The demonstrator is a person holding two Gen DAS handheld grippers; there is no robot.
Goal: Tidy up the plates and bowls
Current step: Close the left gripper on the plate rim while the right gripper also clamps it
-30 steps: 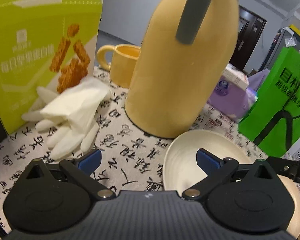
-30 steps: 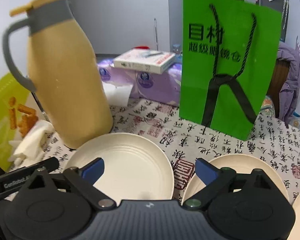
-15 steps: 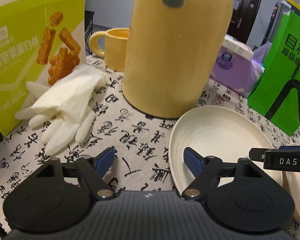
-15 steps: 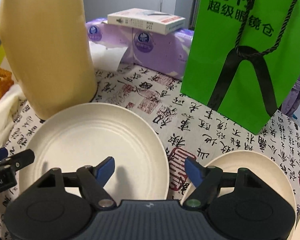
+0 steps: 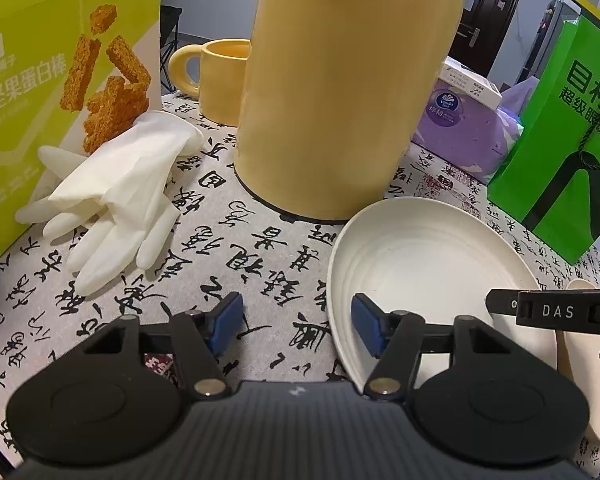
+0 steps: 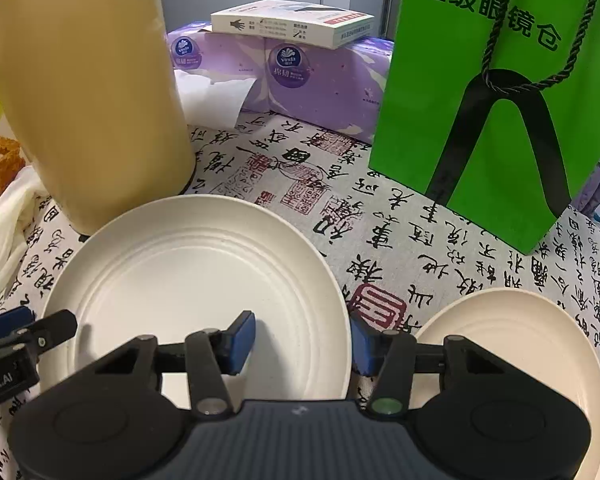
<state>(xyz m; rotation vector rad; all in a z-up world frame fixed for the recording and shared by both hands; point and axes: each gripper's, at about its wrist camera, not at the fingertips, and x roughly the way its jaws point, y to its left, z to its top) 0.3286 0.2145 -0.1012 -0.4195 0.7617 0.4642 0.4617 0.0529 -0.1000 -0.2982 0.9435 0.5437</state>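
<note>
**Calligraphy-print tablecloth: plates and grippers**

Tablecloth, black script on grey. Nearest: right gripper, jaws parted, straddling the right rim of the large cream plate; left gripper, jaws parted, straddling its left rim. Neither closed on it. Second cream plate just right. Behind: tan jug, white gloves, green bag.
</note>
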